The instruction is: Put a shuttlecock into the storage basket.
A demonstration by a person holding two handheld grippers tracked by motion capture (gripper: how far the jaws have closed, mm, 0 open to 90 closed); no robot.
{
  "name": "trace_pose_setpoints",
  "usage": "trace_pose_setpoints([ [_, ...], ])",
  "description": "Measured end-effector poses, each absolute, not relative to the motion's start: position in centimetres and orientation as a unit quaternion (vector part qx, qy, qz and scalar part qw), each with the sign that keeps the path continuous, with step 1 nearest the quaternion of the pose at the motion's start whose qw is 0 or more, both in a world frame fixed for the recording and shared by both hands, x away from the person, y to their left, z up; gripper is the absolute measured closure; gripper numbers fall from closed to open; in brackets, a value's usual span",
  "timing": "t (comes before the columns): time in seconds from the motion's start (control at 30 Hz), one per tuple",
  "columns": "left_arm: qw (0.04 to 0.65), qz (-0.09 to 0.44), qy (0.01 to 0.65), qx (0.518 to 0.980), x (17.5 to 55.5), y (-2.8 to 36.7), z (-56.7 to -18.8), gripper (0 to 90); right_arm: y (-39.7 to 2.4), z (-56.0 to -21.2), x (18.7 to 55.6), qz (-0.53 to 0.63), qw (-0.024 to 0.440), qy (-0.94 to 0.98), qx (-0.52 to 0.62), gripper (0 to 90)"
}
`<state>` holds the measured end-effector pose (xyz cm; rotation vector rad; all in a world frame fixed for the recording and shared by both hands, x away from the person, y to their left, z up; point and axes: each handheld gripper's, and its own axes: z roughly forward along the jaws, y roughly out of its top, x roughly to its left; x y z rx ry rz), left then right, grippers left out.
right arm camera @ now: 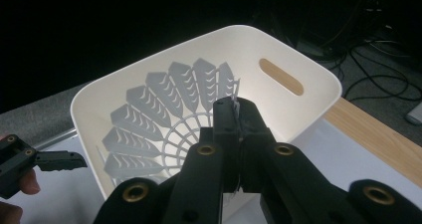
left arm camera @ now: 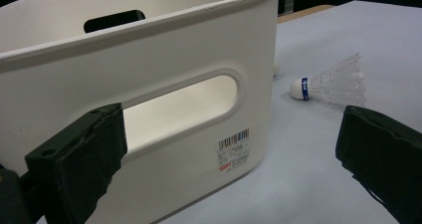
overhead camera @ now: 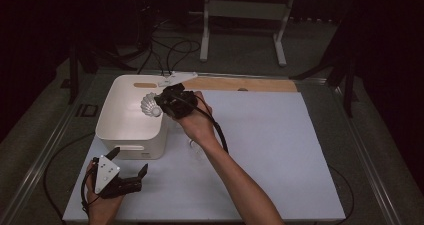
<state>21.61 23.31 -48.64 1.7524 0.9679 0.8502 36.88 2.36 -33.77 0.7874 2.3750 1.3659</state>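
My right tongs (overhead camera: 161, 105) were clamped shut on the skirt of a white plastic shuttlecock (overhead camera: 148, 105), holding it over the rim of the white plastic storage bin (overhead camera: 107, 116) with slot handles, at the bin's right side. I judged this the carrying step, nearly over: the next move called for easing the shuttlecock further over the bin's hollow and spreading the tongs to drop it in. My left tongs (overhead camera: 131, 169) hovered wide open and empty, low over the pale desk (overhead camera: 280, 150), facing the bin's near wall. A second white shuttlecock with a blue band (left arm camera: 331, 84) lay on the desk just beside the bin, awaiting its turn.
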Motion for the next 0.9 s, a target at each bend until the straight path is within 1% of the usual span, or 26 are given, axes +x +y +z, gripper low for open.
trace_pose_setpoints([
  [0.17, 0.465, 0.346, 0.394, 0.713, 21.6, 23.3, -48.6, 0.1, 3.1, -34.0, 36.8, 0.478, 0.131, 0.826, 0.269, 89.1],
  [0.2, 0.465, 0.346, 0.394, 0.713, 21.6, 23.3, -48.6, 0.2, 3.3, -34.0, 36.8, 0.482, 0.127, 0.824, 0.269, 87.8],
  [0.23, 0.465, 0.346, 0.394, 0.713, 21.6, 23.3, -48.6, 0.2, 3.4, -34.1, 36.9, 0.488, 0.116, 0.823, 0.266, 81.1],
  [0.27, 0.466, 0.346, 0.395, 0.713, 21.6, 23.4, -48.6, 0.2, 3.5, -34.1, 36.9, 0.494, 0.105, 0.821, 0.264, 67.8],
  [0.3, 0.465, 0.347, 0.394, 0.713, 21.5, 23.4, -48.6, 0.2, 3.6, -34.1, 36.9, 0.498, 0.095, 0.821, 0.261, 56.6],
  [0.37, 0.465, 0.347, 0.396, 0.712, 21.5, 23.4, -48.6, 0.2, 3.8, -34.2, 37.0, 0.496, 0.09, 0.824, 0.26, 41.2],
  [0.4, 0.465, 0.347, 0.396, 0.712, 21.5, 23.5, -48.6, 0.1, 3.8, -34.2, 37.0, 0.492, 0.095, 0.824, 0.264, 34.3],
  [0.43, 0.465, 0.347, 0.396, 0.712, 21.5, 23.5, -48.6, 0.2, 3.7, -34.2, 37.0, 0.49, 0.1, 0.823, 0.269, 31.4],
  [0.57, 0.466, 0.346, 0.396, 0.711, 21.5, 23.4, -48.6, 0.2, 3.1, -34.2, 37.3, 0.488, 0.103, 0.822, 0.273, 24.0],
  [0.9, 0.466, 0.347, 0.395, 0.712, 21.5, 23.4, -48.6, 0.2, 1.9, -34.6, 37.4, 0.487, 0.115, 0.819, 0.282, 17.2],
])
